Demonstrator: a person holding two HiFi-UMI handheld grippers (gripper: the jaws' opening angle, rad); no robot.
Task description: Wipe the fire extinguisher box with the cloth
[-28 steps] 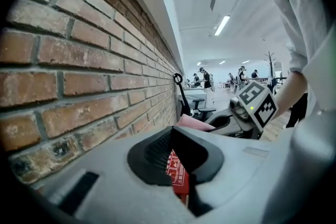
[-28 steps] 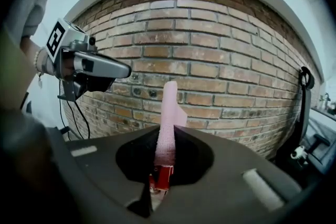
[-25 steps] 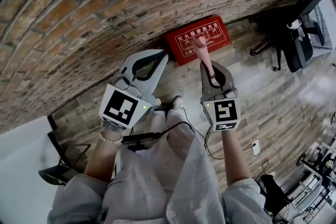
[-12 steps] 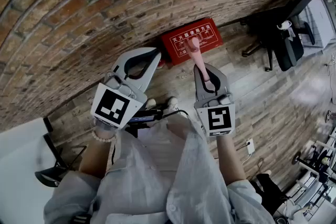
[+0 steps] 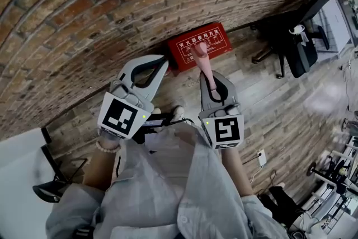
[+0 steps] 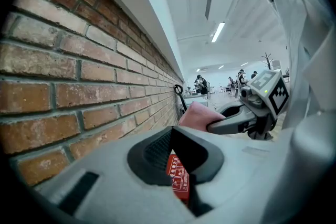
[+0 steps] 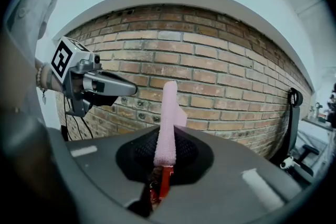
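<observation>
Down at the foot of a red-brown brick wall (image 5: 112, 3), on a grey wood-plank floor (image 5: 268, 92): a flat red fire extinguisher box with white print on its face (image 5: 215, 40), backed against the bricks.

Pinched hard in the right gripper (image 5: 208, 75), a pink terry cloth folded into a narrow strip (image 5: 202, 61), sticking straight out past the jaw tips toward the box. From the head view, free end of the cloth lying over the box's face near its middle. Touching or just short of it? Impossible to tell.

Confirmed in the right gripper view: jaws clamped on the cloth (image 7: 168, 118), a sliver of the red box (image 7: 165, 182) peeking through the gap below, brickwork filling the background.

Over to the left gripper (image 5: 162, 61): jaws together at the tips, nothing between them, tips beside the box's left end in the head view. Through the hollow behind those jaws in the left gripper view, a slice of the red box (image 6: 178, 181) and its white lettering. Same view, off to the right: the right gripper (image 6: 212, 124) with the pink cloth (image 6: 195, 114) at its nose.

Both grippers side by side, near each other but apart.

Further right along the wall, a black office chair (image 5: 291, 36). At the bottom of the head view, the person's pale grey shirt (image 5: 179, 187).
</observation>
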